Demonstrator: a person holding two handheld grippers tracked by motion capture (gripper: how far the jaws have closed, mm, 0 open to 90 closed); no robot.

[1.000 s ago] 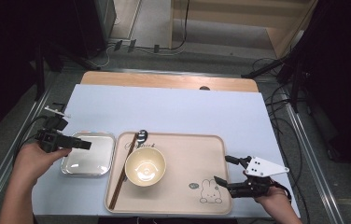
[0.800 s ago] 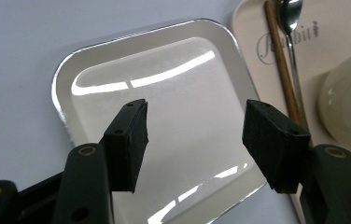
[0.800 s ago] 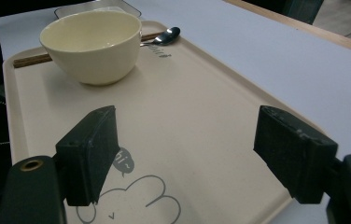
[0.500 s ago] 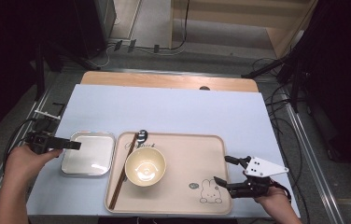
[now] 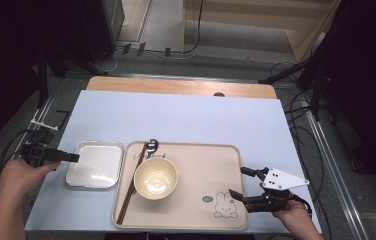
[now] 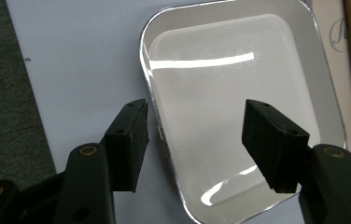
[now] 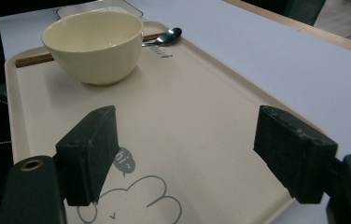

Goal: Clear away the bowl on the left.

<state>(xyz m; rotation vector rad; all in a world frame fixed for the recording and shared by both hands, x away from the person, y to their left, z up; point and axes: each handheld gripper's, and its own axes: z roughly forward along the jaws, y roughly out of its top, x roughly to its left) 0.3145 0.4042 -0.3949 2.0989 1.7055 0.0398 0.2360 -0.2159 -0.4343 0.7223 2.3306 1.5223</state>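
Pale blue tabletop near its left edge: the left gripper (image 5: 71, 158), jaws spread empty, should straddle the square silver metal tray's (image 5: 95, 164) rim squarely before closing.

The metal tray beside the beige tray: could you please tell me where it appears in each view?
High view: metal tray at left, beside the beige tray.
Left gripper view: centre to upper right, beyond the open jaws.
Right gripper view: top edge, behind the bowl.
Shared landmark: chopsticks.

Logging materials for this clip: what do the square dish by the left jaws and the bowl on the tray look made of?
Square dish: likely polished metal, going by its mirror-bright rim and sharp light streaks. Bowl: cream with a smooth soft sheen, glazed ceramic or melamine; the look leaves it open.
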